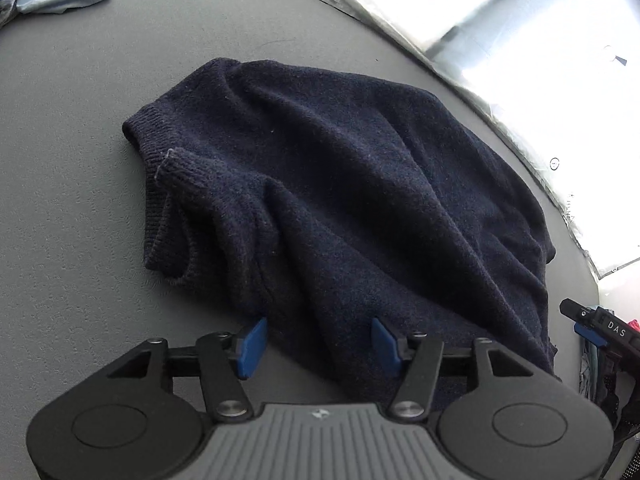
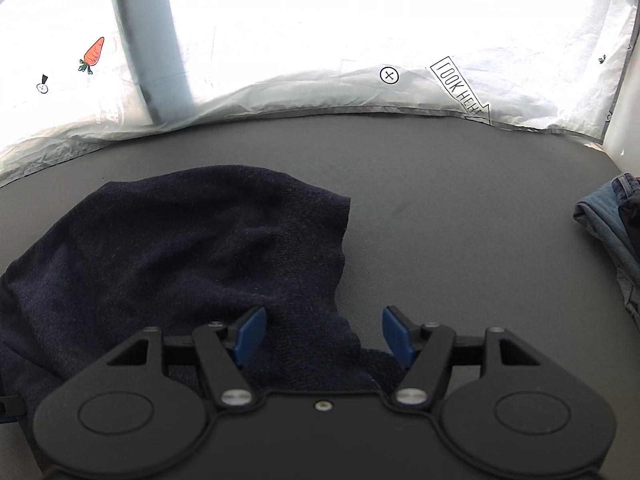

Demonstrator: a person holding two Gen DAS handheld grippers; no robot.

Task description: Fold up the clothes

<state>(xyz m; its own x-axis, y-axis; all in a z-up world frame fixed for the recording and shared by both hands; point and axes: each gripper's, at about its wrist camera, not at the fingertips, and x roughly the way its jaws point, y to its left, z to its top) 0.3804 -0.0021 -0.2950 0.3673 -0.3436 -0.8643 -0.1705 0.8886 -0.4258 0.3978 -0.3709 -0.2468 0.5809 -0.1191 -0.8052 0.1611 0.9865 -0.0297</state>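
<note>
left tool wide, empty | right tool wide, empty | dark navy knitted sweater rumpled, seemingly part-folded, on grey bench

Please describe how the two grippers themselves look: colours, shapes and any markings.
Both the left gripper and the right gripper have black linkage arms with silver pivot screws, round black side housings and blue pads on the jaws. The left body is ribbed grey with a small logo; the right is plain black.
</note>
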